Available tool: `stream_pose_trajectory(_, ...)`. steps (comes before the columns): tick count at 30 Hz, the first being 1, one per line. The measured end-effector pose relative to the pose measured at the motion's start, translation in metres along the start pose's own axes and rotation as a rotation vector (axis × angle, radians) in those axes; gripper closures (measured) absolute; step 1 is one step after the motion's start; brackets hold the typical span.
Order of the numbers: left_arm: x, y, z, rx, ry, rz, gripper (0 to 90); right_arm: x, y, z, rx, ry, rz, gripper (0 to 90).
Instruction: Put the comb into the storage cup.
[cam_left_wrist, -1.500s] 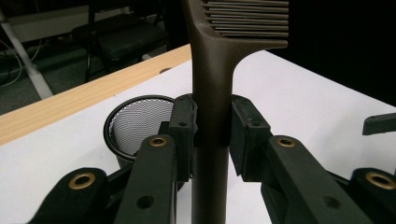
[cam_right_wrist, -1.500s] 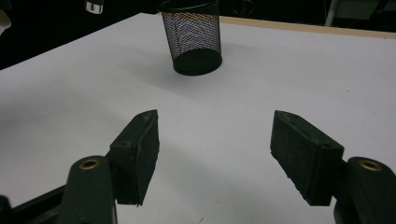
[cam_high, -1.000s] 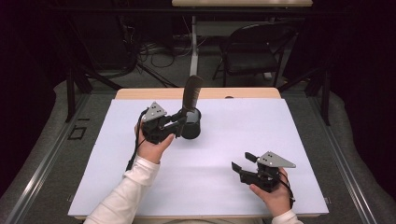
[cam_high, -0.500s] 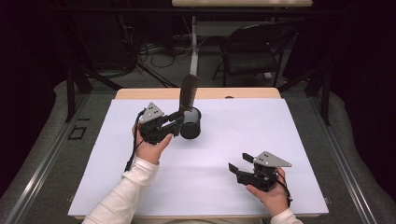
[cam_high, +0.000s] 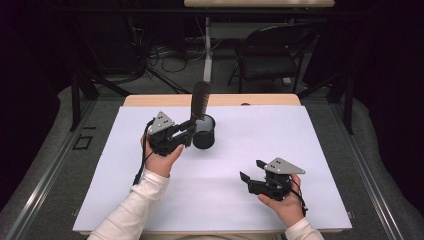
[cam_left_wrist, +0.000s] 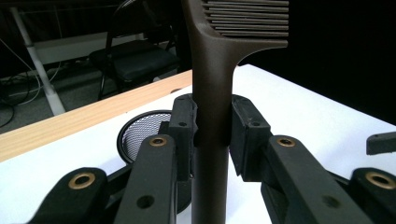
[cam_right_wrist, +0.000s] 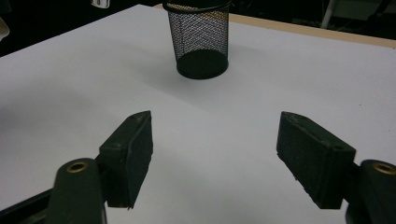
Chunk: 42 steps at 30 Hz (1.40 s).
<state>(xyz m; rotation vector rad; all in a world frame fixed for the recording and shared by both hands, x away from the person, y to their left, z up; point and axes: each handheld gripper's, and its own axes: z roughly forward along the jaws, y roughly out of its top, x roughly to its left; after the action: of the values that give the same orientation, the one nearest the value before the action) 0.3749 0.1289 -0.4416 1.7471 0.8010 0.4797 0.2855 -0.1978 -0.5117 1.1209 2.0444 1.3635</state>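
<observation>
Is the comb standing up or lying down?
Standing up. The left gripper is shut on the comb handle, teeth end on top, beside the black mesh cup.

I see a wooden worktop (cam_high: 150, 100) covered almost fully by a white sheet (cam_high: 300, 150), with bare wood showing along the far edge. On the sheet, a black mesh cup (cam_high: 204, 135) stands upright near the far middle.

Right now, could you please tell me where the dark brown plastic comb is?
The dark brown plastic comb stands upright, clamped in the left gripper, beside the black mesh cup.
</observation>
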Motion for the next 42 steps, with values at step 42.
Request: stream_pose_trajectory(42,-0.002,-0.004,0.000,-0.009,0.016,0.006,72.5,0.004,0.071,0.028,-0.051,-0.021,0.052,0.0)
